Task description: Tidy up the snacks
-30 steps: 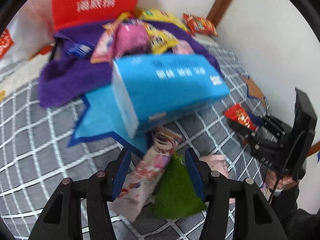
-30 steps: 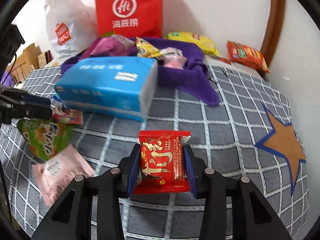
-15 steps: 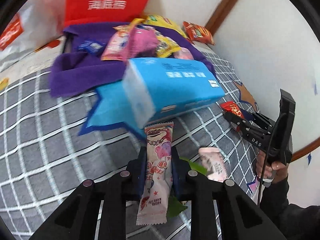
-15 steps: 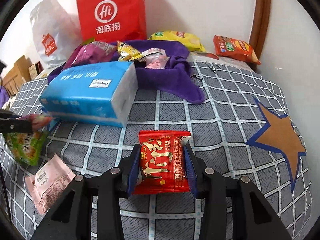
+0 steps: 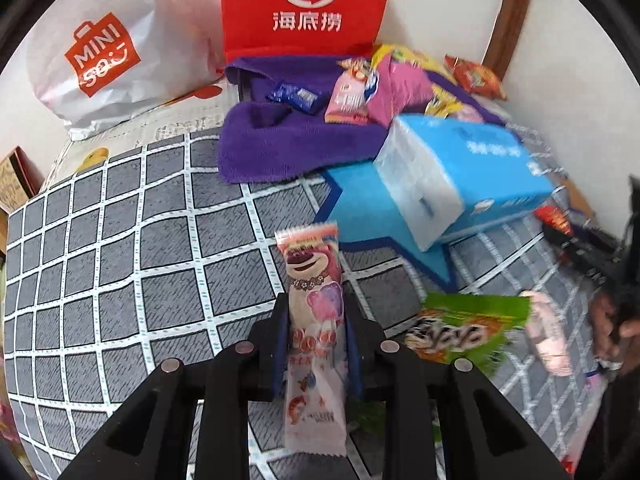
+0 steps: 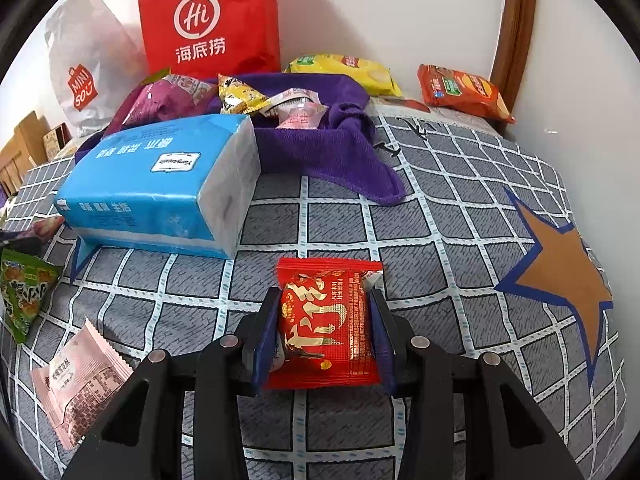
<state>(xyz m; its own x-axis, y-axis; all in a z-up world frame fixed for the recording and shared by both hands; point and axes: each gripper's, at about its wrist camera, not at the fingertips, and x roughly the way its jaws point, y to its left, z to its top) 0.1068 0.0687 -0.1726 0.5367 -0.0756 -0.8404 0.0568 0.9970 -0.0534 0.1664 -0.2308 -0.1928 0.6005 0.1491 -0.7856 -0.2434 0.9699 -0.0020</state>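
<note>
Since the earlier frame the left gripper [image 5: 316, 332] has closed its jaws onto the long pink bear-printed snack packet [image 5: 314, 312] and swung away from the blue plastic-wrapped tissue pack [image 5: 460, 172], leaving the green foil snack bag [image 5: 468, 328] on the bed to its right. Its jaws have just eased open a little yet still pinch the packet at mid-length, both ends projecting beyond the pads.

Open room: the grey checked bedspread [image 5: 120, 260] is bare to the left of the left gripper. A white wall bounds the far side. In the right wrist view the bedspread right of the tissue pack is bare around the orange star patch [image 6: 560, 276].

The right gripper [image 6: 326, 328] is closed on the red foil sachet with gold lettering [image 6: 326, 324], which sits squarely between its pads, just above the bedspread.

A purple towel [image 6: 328, 148], bunched like a nest, holds a magenta packet [image 6: 160, 100], a yellow packet [image 6: 240, 98] and a pale pink one [image 6: 300, 114]. Behind it stand a red paper bag [image 6: 208, 20] and a white plastic bag [image 6: 88, 64]. A pink sachet [image 6: 80, 376] lies near the front edge.
</note>
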